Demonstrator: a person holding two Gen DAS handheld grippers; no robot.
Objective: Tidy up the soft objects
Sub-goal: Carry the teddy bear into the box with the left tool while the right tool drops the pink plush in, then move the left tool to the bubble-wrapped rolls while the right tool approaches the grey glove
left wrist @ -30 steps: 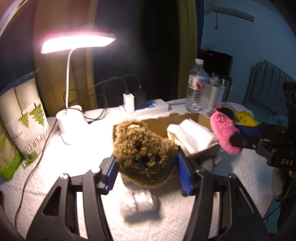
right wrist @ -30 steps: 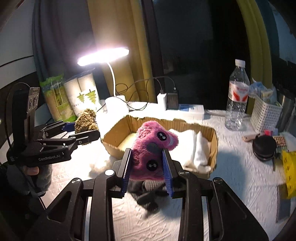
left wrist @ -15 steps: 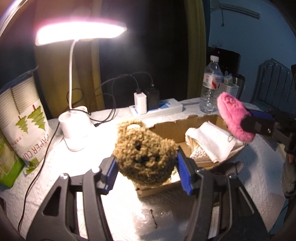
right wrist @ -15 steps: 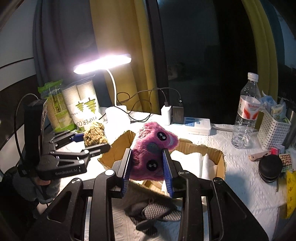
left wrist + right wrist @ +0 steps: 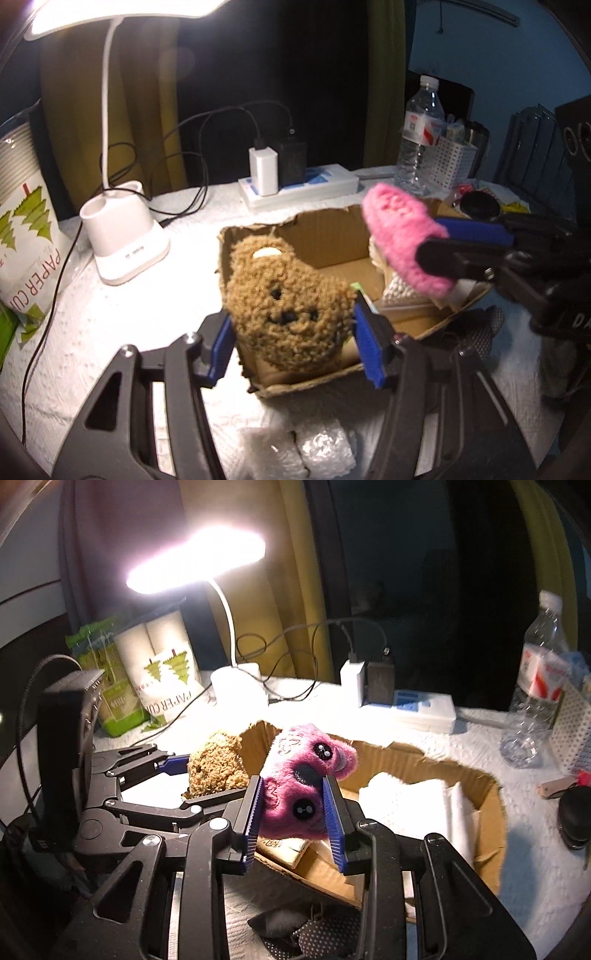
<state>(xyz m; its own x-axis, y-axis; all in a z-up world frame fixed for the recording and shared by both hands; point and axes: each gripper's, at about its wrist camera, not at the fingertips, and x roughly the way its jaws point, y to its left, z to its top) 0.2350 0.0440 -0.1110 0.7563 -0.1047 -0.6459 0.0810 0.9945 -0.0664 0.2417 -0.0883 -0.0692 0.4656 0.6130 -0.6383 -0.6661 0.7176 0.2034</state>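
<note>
While folded white cloths [image 5: 402,805] already lie in the cardboard box [image 5: 495,812], the left gripper [image 5: 291,328] clamps a brown plush [image 5: 291,314] over its 9 o'clock end and the right gripper [image 5: 295,808] clamps a pink plush [image 5: 299,775] beside it, neither yet released.

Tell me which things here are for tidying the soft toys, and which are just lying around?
For the job: brown curly teddy in the left gripper, pink plush in the right gripper, cardboard box.

Just lying around: lamp, water bottle, paper cups pack, power strip.
</note>
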